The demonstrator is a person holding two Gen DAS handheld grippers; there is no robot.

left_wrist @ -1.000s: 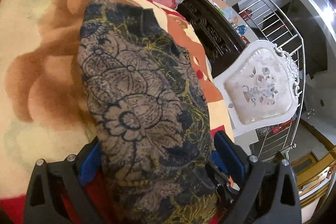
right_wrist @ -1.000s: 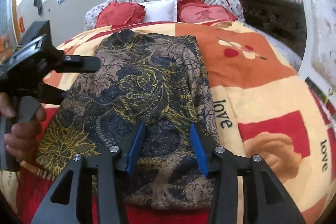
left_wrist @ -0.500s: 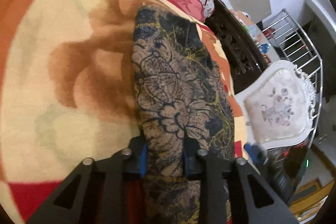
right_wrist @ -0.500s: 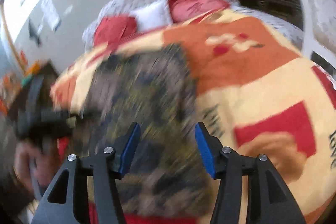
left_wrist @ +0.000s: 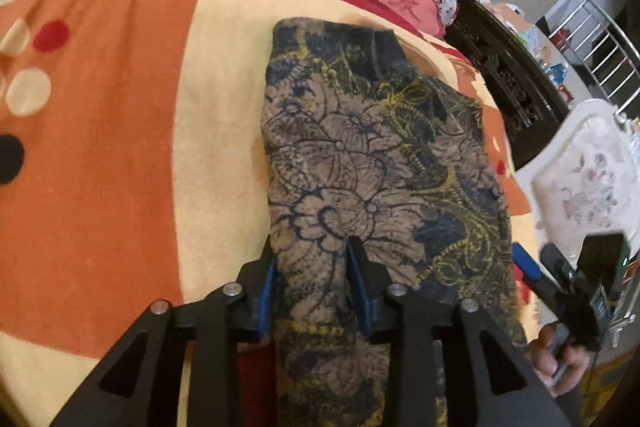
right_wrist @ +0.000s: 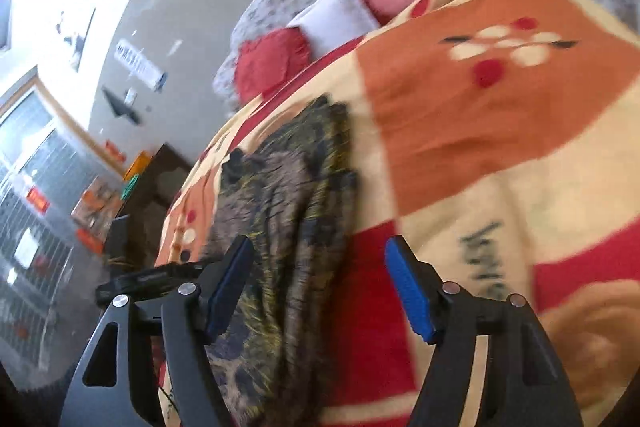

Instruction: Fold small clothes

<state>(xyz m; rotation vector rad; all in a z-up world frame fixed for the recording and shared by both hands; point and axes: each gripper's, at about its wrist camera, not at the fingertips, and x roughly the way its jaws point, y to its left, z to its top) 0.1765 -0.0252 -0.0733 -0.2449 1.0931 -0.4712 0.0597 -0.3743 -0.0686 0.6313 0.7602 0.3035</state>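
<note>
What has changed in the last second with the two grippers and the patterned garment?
The left gripper closed from wide open onto the near edge of the patterned garment. The right gripper swung to the garment's right edge and stayed open, holding nothing. The garment, still folded lengthwise, stayed on the blanket.

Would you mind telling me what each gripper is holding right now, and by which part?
The left gripper pinches the patterned garment at its near hem edge. The right gripper is open, holding nothing.
</note>
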